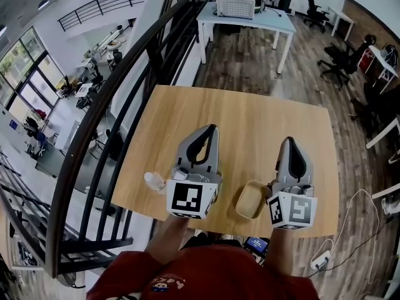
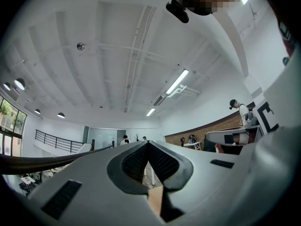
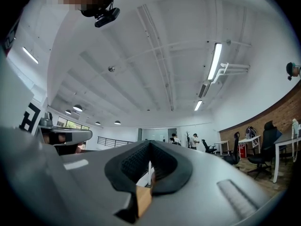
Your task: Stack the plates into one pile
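Note:
A small tan plate (image 1: 250,199) lies on the wooden table (image 1: 250,124) near its front edge, between my two grippers. In the head view my left gripper (image 1: 213,127) is over the front left of the table, its jaws shut with nothing in them. My right gripper (image 1: 290,139) is just right of the plate, also shut and empty. In the left gripper view my left gripper (image 2: 148,142) and in the right gripper view my right gripper (image 3: 149,142) point slightly upward at the ceiling. A small white object (image 1: 154,180) lies at the table's left front edge, partly hidden by the left gripper.
A black stair railing (image 1: 119,99) runs along the table's left side. A white desk (image 1: 250,19) with a white box stands behind, and office chairs (image 1: 340,58) at the back right. A power strip and cable (image 1: 322,259) lie on the floor at the right.

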A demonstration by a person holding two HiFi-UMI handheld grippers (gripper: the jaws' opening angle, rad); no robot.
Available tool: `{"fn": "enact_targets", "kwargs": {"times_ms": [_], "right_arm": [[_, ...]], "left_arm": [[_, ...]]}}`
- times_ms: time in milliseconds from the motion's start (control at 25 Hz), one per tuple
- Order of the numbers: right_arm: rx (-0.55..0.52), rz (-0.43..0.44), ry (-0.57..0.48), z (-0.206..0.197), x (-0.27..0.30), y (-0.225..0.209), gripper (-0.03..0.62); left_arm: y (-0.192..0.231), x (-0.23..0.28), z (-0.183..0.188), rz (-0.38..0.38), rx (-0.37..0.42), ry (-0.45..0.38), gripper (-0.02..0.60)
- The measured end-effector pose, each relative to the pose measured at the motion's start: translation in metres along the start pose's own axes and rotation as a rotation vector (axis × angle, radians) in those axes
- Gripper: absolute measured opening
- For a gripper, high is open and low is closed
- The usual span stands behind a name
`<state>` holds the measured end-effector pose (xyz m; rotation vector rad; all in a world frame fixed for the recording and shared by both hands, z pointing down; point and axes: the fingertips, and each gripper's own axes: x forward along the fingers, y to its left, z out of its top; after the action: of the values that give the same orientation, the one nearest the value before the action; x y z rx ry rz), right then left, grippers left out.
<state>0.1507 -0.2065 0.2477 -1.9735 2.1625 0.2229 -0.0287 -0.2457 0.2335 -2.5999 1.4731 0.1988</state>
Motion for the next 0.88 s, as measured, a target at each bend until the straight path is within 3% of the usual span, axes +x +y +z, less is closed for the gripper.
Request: {"fn": "enact_targets", "kwargs": {"times_ms": [440, 720, 880], "right_arm": [[0.008, 0.019, 0.011, -0.007, 0.012, 0.021, 0.008], [0.003, 0.057, 0.056, -0.012, 0.019, 0.039, 0.009], [0.048, 0.061, 0.114, -0.04, 0.015, 0.053, 0.009]], "left_arm": [[0.023, -0.004, -0.008, 0.01, -0.01, 0.009, 0.005], [0.031, -0.01, -0.026, 0.03, -0.001, 0.068, 0.005], [0.039, -0.027, -0.051, 0.042, -0.008, 0.129, 0.006]]}}
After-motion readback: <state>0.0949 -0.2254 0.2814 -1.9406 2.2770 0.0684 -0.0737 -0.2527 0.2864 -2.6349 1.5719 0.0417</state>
